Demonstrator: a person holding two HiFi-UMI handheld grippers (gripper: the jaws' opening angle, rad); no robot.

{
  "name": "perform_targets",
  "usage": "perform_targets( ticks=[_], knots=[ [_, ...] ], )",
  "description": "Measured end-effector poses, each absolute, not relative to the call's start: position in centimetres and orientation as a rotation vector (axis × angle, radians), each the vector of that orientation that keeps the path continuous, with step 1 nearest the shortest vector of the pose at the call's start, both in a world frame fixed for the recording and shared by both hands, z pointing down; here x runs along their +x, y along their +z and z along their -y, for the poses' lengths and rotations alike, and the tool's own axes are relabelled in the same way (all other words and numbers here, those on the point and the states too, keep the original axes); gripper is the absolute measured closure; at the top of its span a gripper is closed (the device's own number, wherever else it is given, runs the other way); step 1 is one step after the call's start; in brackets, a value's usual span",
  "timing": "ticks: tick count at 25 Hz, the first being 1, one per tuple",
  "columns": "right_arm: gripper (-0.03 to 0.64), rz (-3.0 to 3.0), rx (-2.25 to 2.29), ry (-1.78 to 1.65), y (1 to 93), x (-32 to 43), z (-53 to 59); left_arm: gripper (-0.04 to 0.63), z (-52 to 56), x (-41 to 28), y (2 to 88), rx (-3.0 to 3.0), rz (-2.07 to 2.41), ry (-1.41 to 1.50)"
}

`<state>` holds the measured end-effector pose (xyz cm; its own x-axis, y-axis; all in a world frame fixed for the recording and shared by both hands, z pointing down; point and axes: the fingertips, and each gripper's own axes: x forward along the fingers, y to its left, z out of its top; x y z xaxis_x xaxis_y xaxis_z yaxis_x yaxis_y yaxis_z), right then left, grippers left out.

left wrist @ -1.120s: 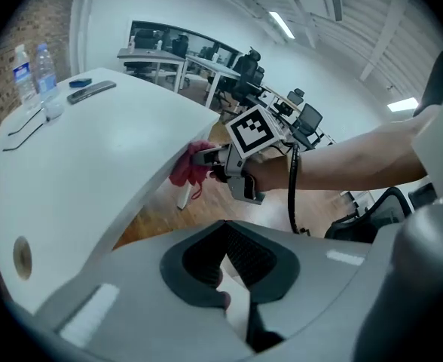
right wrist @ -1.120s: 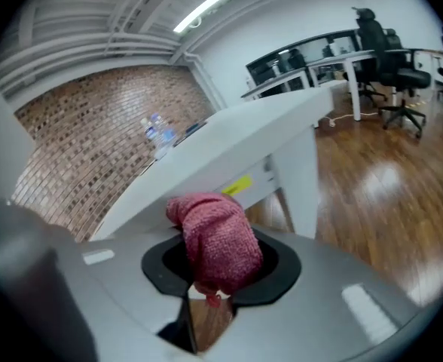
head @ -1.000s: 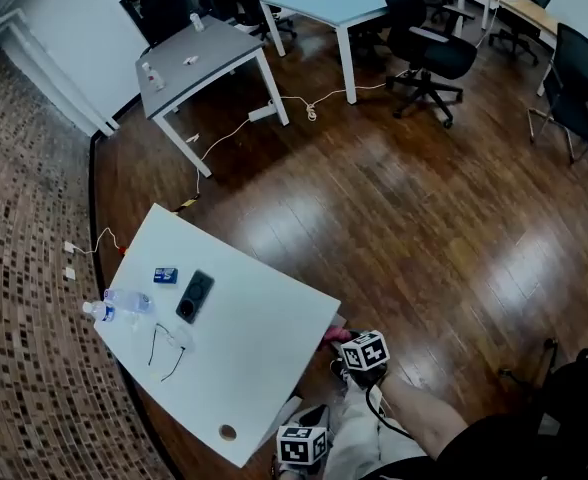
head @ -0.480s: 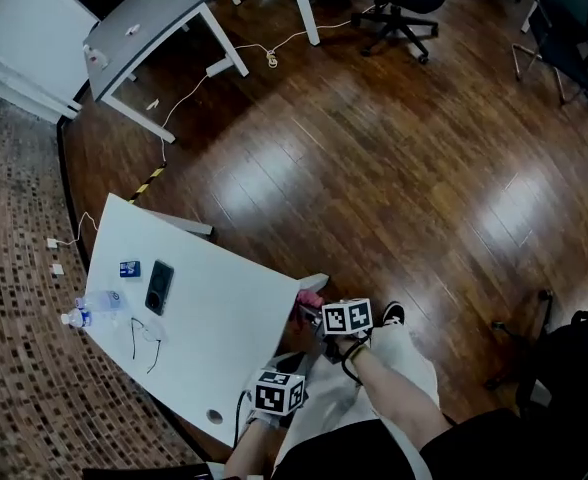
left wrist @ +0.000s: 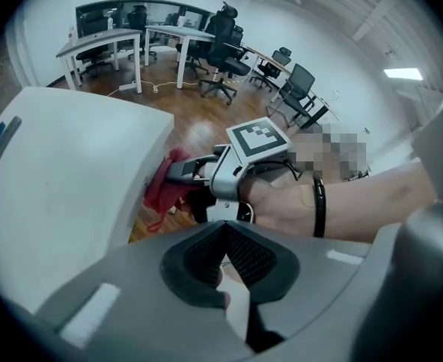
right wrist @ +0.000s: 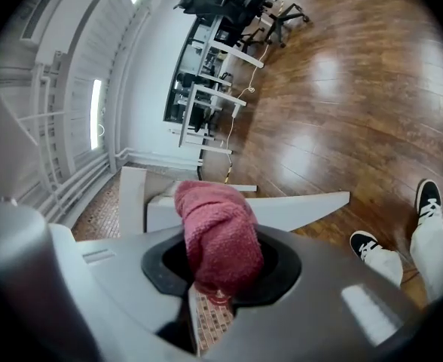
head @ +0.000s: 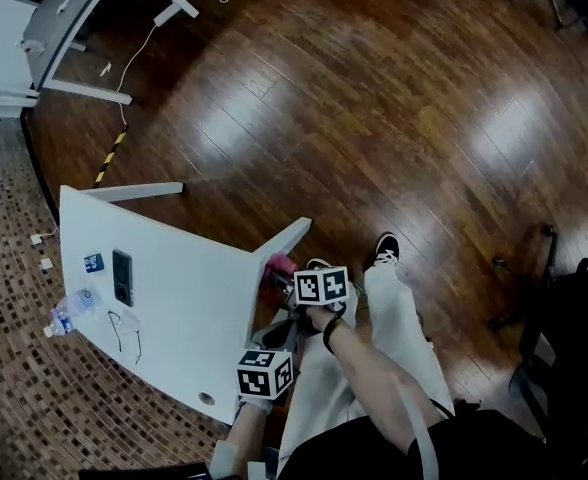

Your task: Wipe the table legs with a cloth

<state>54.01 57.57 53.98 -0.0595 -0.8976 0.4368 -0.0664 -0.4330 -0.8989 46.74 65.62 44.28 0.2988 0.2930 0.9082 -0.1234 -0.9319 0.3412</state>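
The red cloth (right wrist: 218,236) is bunched between the jaws of my right gripper (right wrist: 215,277), which are clamped tight on it. It sits against the top of the slanted white table leg (head: 286,240), just under the tabletop (head: 189,293) edge. My left gripper (left wrist: 225,256) hangs close by, its jaws pressed together on nothing. Across the tabletop lie a phone (head: 122,278), a small blue box (head: 93,263) and a clear plastic bottle (head: 69,311) on its side; I cannot tell its contents.
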Motion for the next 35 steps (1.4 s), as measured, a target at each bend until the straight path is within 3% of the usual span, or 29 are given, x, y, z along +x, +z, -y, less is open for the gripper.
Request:
perform_targets(
  ticks=[16, 35],
  knots=[
    [0.526, -0.901, -1.484, -1.471, 63.4, 53.6, -56.6, 0.598, -62.6, 45.3, 54.2, 2.295, 0.115, 1.581],
    [0.526, -0.759, -1.463, -1.533, 88.8, 54.8, -57.3, 0.598, -63.7, 45.5, 74.5, 2.217, 0.254, 1.622]
  ],
)
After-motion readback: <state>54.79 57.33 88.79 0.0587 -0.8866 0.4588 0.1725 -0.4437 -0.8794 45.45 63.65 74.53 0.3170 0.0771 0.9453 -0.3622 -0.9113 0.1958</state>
